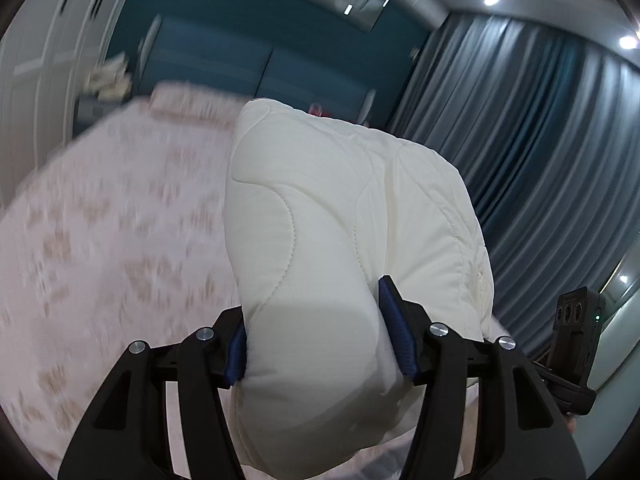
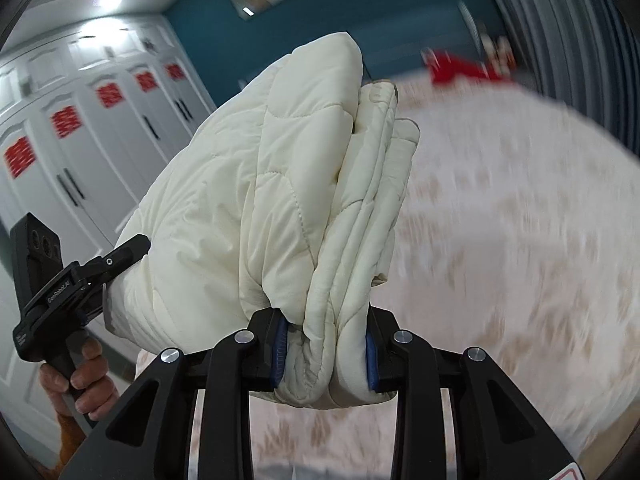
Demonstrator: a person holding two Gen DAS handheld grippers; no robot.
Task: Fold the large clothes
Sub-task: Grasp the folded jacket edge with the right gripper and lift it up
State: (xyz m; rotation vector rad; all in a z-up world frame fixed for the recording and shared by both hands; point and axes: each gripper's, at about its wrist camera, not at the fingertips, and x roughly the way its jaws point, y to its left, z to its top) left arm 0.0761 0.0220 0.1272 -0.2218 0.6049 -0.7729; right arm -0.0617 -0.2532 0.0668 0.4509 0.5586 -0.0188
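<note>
Cream quilted jacket [image 1: 340, 240], folded thick, hangs above the bed [image 1: 100, 220] toward twelve o'clock, clamped by our left gripper [image 1: 320, 336] and right gripper [image 2: 326, 344]; we fear the slippery layers could slide out.

The big white puffy jacket [image 1: 344, 216] is soft, with stitched lines all over it. It is bunched into thick folds and held up in the air over the bed [image 1: 112, 216]. Both ends are pinched, so several layers [image 2: 360, 208] stack together.
</note>
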